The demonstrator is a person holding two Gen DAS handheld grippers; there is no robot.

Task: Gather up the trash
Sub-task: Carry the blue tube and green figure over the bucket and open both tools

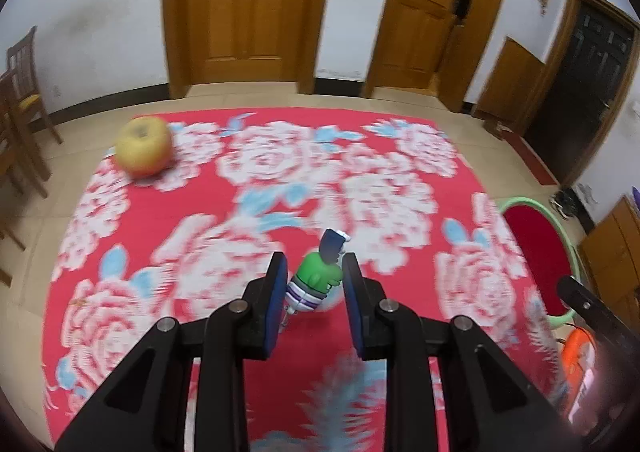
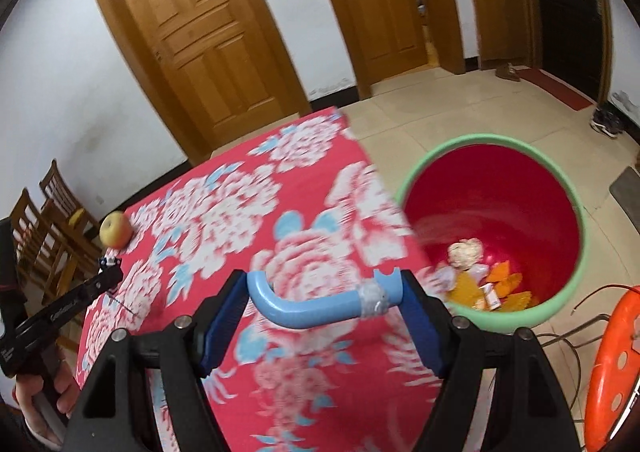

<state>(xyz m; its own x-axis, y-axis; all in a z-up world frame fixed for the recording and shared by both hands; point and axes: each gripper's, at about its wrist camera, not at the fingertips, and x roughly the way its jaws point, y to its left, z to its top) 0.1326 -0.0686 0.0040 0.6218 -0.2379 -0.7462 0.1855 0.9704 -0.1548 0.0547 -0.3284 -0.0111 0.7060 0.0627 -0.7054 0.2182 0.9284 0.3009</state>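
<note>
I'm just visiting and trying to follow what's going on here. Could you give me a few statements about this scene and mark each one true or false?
1. The right gripper holds a bent blue tube between its fingers. True.
2. The bin beside the table is empty. False: crumpled paper and orange scraps lie at its bottom.
3. The left gripper holds a small green and white wrapper. True.
4. The apple is already in the bin. False: it sits on the flowered tablecloth near the far corner.
5. The bin is blue inside. False: it is red inside with a green rim.
</note>
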